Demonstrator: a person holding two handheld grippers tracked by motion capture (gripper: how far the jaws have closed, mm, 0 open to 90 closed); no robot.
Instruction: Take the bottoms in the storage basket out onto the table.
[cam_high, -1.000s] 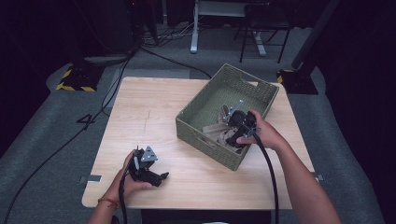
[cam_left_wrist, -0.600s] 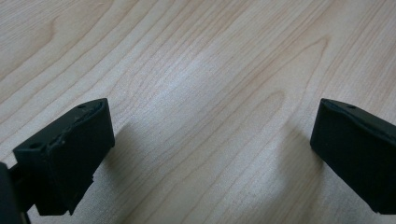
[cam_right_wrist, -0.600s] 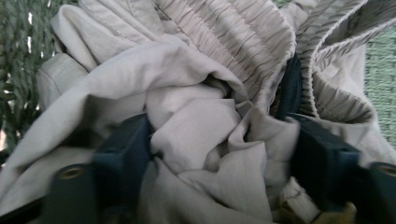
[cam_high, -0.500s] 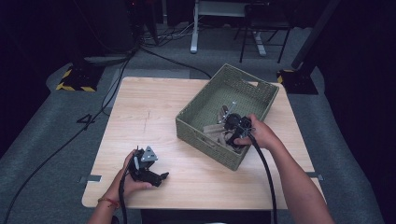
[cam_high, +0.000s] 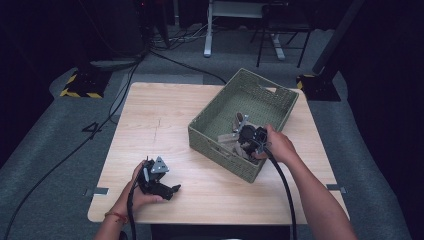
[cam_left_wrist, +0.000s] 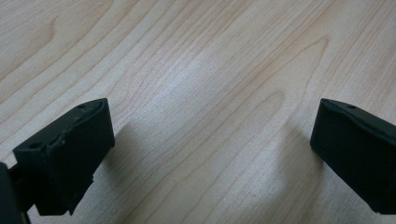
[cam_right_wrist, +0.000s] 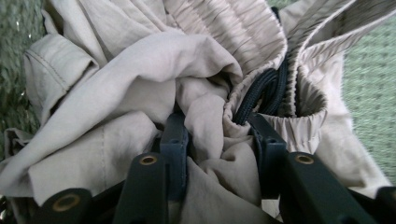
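Here, the wooden table (cam_high: 165, 115) carries a green woven basket (cam_high: 280, 100) at its 2 o'clock area, and a crumpled beige garment (cam_right_wrist: 140, 93) lies inside the basket's near end. The right gripper (cam_right_wrist: 217, 140) has just been closing, its jaws now clamped on a fold of that garment. At 7 o'clock, the left gripper (cam_high: 159, 184) rests on the table, jaws wide apart, nothing between them.

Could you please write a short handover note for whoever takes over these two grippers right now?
Right gripper: down inside the green basket, its jaws have just been closing on a fold of the beige garment; fabric sits bunched between the fingers.
Left gripper: open, holding nothing, resting low over the wooden table near its front left corner.
Done: garment gripped, not yet lifted.
Left: probably lift it out of the basket onto the table; check the grip holds first.
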